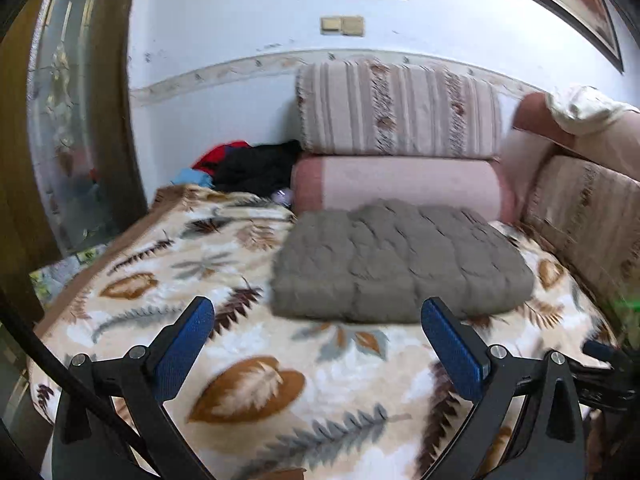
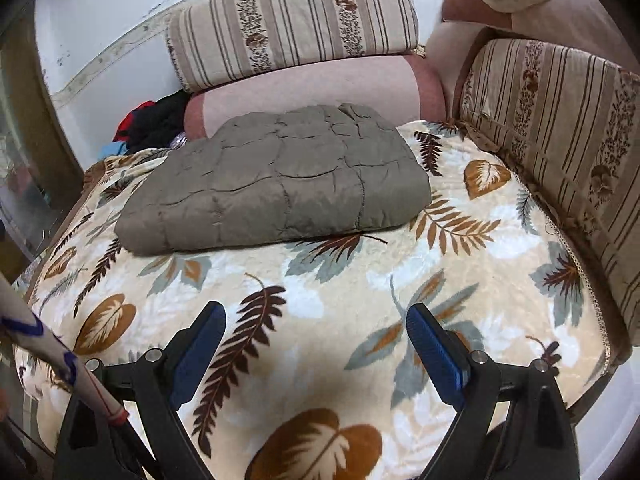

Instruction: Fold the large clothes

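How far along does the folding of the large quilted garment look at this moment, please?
Done: the grey quilted garment lies as a compact folded bundle on the leaf-print blanket. In hand: nothing; the left gripper and right gripper are open, empty, short of it. Left: possibly the dark clothes pile.

Both wrist views are looking forward, low over the leaf-print blanket [image 1: 256, 380] [image 2: 320, 280], sharing the folded grey quilted garment [image 1: 396, 260] [image 2: 280, 188] and striped cushions [image 1: 396, 108] [image 2: 296, 20].

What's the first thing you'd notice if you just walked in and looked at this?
A puffy grey-brown quilted garment, folded into a neat block, lies in the middle of a leaf-print blanket. Behind it a striped cushion is stacked on a pink bolster against the wall, with a dark and red clothes pile to their left. Both the left gripper and right gripper are open, holding nothing.
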`<action>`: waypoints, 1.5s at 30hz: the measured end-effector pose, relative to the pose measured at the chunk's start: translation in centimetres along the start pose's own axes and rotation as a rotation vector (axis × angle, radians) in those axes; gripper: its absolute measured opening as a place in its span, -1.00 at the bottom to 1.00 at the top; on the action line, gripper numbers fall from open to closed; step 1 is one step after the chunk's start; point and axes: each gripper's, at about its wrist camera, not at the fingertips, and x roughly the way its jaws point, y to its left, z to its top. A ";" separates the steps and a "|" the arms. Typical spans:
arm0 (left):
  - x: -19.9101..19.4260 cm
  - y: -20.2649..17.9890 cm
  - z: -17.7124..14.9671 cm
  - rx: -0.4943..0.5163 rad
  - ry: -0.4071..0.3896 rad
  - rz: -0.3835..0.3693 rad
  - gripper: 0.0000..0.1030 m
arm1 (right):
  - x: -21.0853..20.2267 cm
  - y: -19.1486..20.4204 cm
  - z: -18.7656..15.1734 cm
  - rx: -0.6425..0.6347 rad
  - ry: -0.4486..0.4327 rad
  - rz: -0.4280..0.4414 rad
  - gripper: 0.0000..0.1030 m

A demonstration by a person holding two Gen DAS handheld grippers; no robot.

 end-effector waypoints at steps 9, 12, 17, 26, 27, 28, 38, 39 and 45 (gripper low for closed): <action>2.2 -1.7 -4.2 -0.054 0.200 -0.045 1.00 | 1.7 -0.1 -2.1 -0.021 0.060 -0.076 0.84; 2.9 -2.0 -4.8 -0.039 0.234 -0.012 1.00 | 1.9 -0.2 -2.3 -0.032 0.061 -0.100 0.84; 3.8 -2.3 -5.5 -0.042 0.282 -0.026 1.00 | 2.7 -0.3 -2.6 -0.028 0.087 -0.109 0.84; 5.6 -3.6 -7.0 -0.001 0.365 -0.057 1.00 | 3.9 0.0 -3.0 -0.041 0.115 -0.112 0.84; 5.8 -3.8 -7.2 0.003 0.374 -0.057 1.00 | 4.0 0.0 -3.0 -0.040 0.119 -0.113 0.84; 6.0 -3.9 -7.4 0.003 0.384 -0.057 1.00 | 4.2 -0.1 -3.1 -0.039 0.122 -0.114 0.84; 7.4 -3.7 -8.1 -0.013 0.439 -0.036 1.00 | 5.1 0.0 -3.2 -0.048 0.148 -0.123 0.84; 7.4 -3.7 -8.2 -0.013 0.442 -0.035 1.00 | 5.1 0.1 -3.2 -0.054 0.149 -0.124 0.84; 7.9 -3.6 -8.5 -0.015 0.466 -0.031 1.00 | 5.4 0.4 -3.4 -0.073 0.156 -0.133 0.84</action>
